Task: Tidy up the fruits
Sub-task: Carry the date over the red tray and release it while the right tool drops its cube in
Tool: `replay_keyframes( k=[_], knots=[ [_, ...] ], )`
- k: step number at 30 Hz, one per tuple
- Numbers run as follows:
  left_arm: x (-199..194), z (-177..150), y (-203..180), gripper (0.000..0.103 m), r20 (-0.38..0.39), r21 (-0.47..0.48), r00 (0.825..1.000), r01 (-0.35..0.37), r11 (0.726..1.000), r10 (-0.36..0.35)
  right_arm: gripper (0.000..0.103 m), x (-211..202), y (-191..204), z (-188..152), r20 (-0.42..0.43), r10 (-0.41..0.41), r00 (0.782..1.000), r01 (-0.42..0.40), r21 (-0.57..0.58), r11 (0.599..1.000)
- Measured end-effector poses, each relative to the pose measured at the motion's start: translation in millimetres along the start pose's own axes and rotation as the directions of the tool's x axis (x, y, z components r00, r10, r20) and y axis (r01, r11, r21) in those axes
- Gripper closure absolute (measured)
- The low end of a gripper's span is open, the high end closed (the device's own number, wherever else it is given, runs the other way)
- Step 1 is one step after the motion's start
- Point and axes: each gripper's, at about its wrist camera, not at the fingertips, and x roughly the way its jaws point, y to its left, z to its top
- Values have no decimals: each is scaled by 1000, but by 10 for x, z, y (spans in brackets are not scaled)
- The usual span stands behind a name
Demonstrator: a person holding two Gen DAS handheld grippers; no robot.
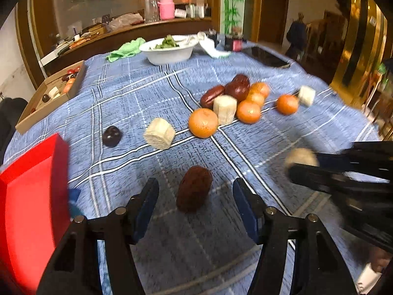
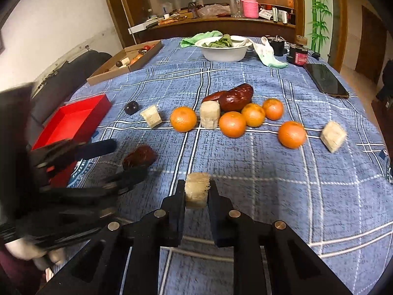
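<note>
Sorting barely begun: most fruit lies loose on the blue plaid cloth.

Left wrist view: my left claw [image 1: 195,198] gapes wide around a dark red date [image 1: 194,188], not yet touching; the red tray [image 1: 32,184] sits at lower left, tangerines [image 1: 203,123] and the rest clustered mid-frame, open cloth between.
Right wrist view: my right claw [image 2: 196,194] is clamped on a pale sugarcane chunk [image 2: 196,193] at lower centre; the tray looks empty at mid-left, with my left claw between.

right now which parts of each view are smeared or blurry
Left wrist view: the right hand-held gripper and its pale cane piece are motion-smeared, the red tray soft. Right wrist view: the left hand-held gripper is smeared; the oranges look fairly sharp.
</note>
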Motion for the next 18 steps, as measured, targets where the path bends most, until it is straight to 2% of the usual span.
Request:
replay_keyframes(
  k=[1, 2, 6, 8, 11, 14, 16, 18],
  knots=[
    [56, 8, -2, 52, -15, 0, 1000, -13, 1000, 13, 85, -35, 8, -4, 1, -3, 1000, 3, -5, 1000],
    [88, 14, 17, 75, -34, -12, 999, -3, 1000, 2, 85, -89, 21, -11, 6, -8, 1000, 8, -17, 1000],
    [-78, -48, 220, 76, 11, -116, 999, 42, 992, -41, 85, -250, 132, 13, 30, 0, 1000, 2, -53, 999],
    [-291, -132, 427, 76, 55, -203, 997, 64, 977, -54, 85, -291, 247, 41, 40, 15, 999, -12, -74, 997],
    [-728, -366, 917, 76, 155, -376, 986, 110, 920, -55, 85, -288, 495, 79, 42, 59, 997, -54, -108, 993],
    [-1009, -582, 1354, 76, 165, -463, 985, 30, 886, 53, 84, -225, 822, 139, 21, 139, 990, -135, -145, 980],
    [-1186, -771, 1669, 76, 145, -519, 975, -71, 852, 169, 84, -147, 1122, 203, -1, 199, 980, -196, -179, 964],
    [-1273, -938, 1921, 76, 112, -563, 962, -145, 813, 249, 84, -54, 1443, 265, -31, 261, 965, -262, -207, 943]
  ],
)
